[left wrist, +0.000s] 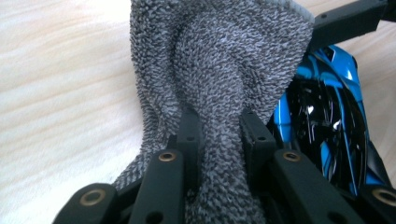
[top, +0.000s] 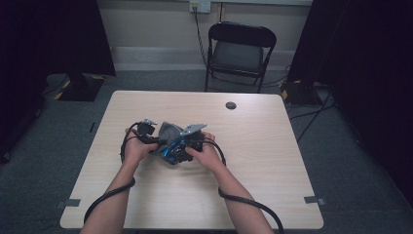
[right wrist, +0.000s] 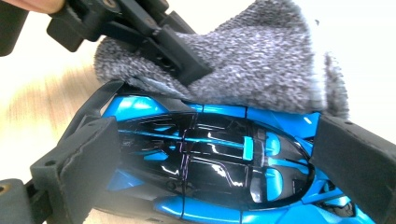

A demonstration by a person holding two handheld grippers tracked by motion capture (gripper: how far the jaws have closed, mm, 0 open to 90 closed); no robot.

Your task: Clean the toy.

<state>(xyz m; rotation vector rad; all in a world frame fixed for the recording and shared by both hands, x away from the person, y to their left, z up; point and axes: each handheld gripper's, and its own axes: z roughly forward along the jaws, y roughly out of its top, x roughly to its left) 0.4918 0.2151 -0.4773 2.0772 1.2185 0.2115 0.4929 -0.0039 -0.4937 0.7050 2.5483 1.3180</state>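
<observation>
A blue-and-black toy car (right wrist: 205,163) is being held across its length by the right tongs (right wrist: 210,163), near the middle of the counter (top: 253,185). A grey cloth (left wrist: 219,70) is being pinched tight in the left tongs (left wrist: 219,135) and pressed against the car's side. Wiping is judged to be in hand; next, the cloth should be drawn along the body under light pressure. The car's underside and wheels are being hidden by cloth and tongs.
</observation>
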